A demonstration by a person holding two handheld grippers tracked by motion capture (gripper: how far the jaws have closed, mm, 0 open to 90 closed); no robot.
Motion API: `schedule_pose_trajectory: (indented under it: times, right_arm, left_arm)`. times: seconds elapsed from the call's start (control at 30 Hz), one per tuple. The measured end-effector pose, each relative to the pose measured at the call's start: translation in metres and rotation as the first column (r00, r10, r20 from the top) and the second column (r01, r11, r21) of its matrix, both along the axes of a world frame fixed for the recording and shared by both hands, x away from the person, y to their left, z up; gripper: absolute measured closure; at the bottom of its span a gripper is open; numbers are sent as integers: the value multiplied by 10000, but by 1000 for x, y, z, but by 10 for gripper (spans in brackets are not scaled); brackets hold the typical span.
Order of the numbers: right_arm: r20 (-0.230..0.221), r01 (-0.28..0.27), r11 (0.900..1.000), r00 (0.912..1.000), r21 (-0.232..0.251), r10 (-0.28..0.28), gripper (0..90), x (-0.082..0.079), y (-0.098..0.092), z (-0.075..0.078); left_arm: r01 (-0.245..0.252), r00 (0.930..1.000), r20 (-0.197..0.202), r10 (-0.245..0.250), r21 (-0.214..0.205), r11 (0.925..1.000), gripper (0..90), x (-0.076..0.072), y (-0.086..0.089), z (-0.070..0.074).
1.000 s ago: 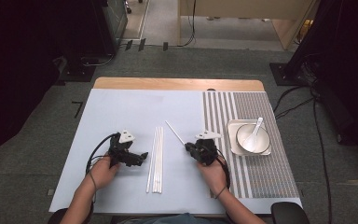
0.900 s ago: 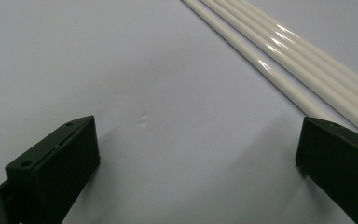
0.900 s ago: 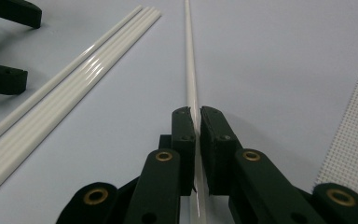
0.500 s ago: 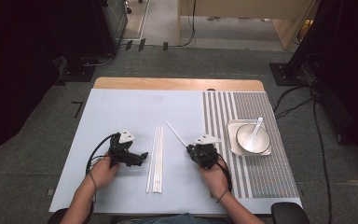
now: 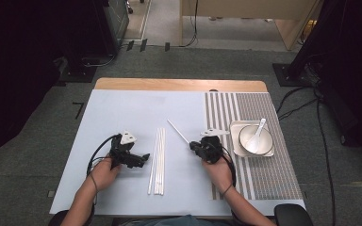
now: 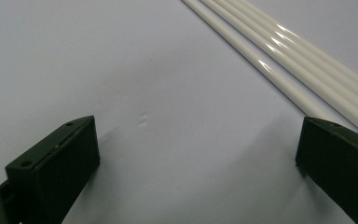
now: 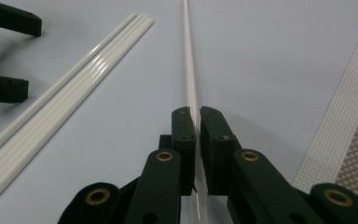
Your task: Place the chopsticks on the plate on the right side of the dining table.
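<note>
While spoon [image 5: 258, 133] lies in bowl [image 5: 245, 142], right gripper [image 5: 194, 147] clenches one white stick [image 5: 179, 132], left gripper [image 5: 143, 157] released.

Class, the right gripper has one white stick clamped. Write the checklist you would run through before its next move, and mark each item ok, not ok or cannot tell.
1. Right gripper shut on the single stick: ok.
2. Single stick apart from the row of sticks: ok.
3. Left gripper open, nothing between its jaws: ok.
4. Bowl and spoon clear of the held stick: ok.
5. Far tip of the single stick lifted off the mat: cannot tell.
</note>
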State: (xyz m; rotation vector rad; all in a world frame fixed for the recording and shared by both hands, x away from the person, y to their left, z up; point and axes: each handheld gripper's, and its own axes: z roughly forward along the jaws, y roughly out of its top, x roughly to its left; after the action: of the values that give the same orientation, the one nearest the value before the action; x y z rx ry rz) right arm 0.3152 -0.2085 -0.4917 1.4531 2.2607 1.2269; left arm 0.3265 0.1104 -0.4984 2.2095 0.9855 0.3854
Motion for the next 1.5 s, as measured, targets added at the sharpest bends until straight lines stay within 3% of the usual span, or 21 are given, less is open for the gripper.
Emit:
schedule_pose_trajectory:
  times: [0.3,0.4,0.57,0.73,0.87,1.27,1.5]
  right_arm:
    - [36,-356,9984,9994,-451,358,854,17,-4,14]
    - [279,-249,9988,9993,-414,261,854,20,-9,15]
    - [-151,-203,9990,9997,-388,197,854,28,-16,22]
    - [-29,-58,9989,10000,-468,57,854,32,-27,31]
    - [78,-49,9979,10000,-641,54,854,34,-32,37]
    - [-235,-22,9988,9997,-488,11,854,32,-46,46]
    - [-163,177,9989,9997,-431,-184,854,35,-65,56]
  left_arm:
    - [12,10000,-2,-12,6,10000,0,0,0,0]
    - [13,10000,0,-13,3,10000,0,0,0,0]
    - [34,10000,51,-34,-58,10000,0,0,1,-1]
    - [42,10000,68,-41,-93,9999,0,-1,1,-1]
    - [39,10000,72,-38,-95,9999,0,-1,1,-1]
    - [32,10000,78,-31,-103,9999,0,-1,1,-1]
    - [29,10000,81,-28,-105,9999,0,-1,1,-1]
